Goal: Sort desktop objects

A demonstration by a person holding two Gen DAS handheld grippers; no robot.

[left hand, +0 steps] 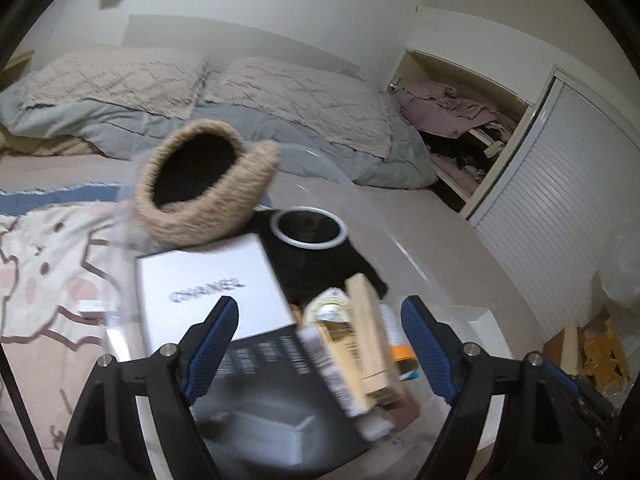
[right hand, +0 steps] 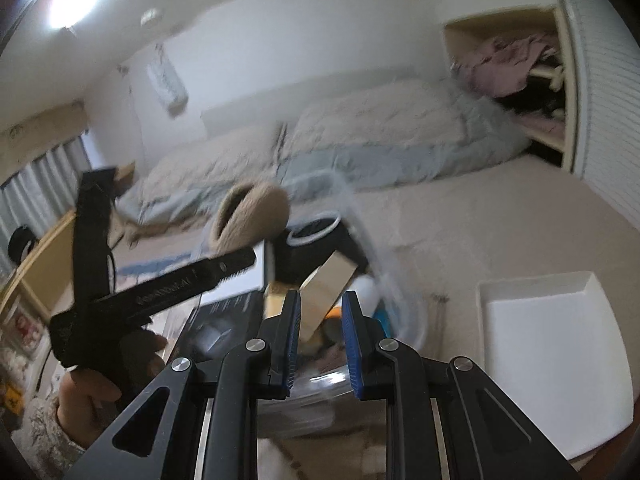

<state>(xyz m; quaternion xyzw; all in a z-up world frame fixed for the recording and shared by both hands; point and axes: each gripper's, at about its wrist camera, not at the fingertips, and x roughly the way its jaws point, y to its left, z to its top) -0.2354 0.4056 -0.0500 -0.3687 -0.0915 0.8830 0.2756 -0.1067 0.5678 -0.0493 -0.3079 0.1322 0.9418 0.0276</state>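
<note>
Clear plastic bin point(left hand: 412, 264) sits on the bed, already loaded with sorted items. Bin walls barely visible, blurred.

Contents, left wrist view:
- Tan fuzzy slipper point(left hand: 200, 184), at the far left of the bin, propped on its side above the other things. Judged soft, light, squashy; pinch the rim of the opening.
- White Chanel box point(left hand: 208, 292), lying on a black printed box point(left hand: 276, 400). Cardboard, stiff, probably light; smooth faces may slip, so take it across 2 opposite edges.
- Black box with a white ring on top point(left hand: 308, 228), behind them. Weight cannot be told.
- Pale wooden block point(left hand: 372, 336), leaning among small packets. Rigid, easy to clamp across its narrow sides.

Left hand-held gripper point(left hand: 320, 344): jaws spread wide, nothing between the pads, touching nothing; it hangs just above the boxes and the block. Blue pads clear on both sides.

Right hand-held gripper point(right hand: 320, 340): jaws drawn close with a narrow gap left; nothing seen pinched between them. It points toward the near end of the bin. Picture blurred.

White tray point(right hand: 552, 344) lies beside the bin, on the right.
</note>
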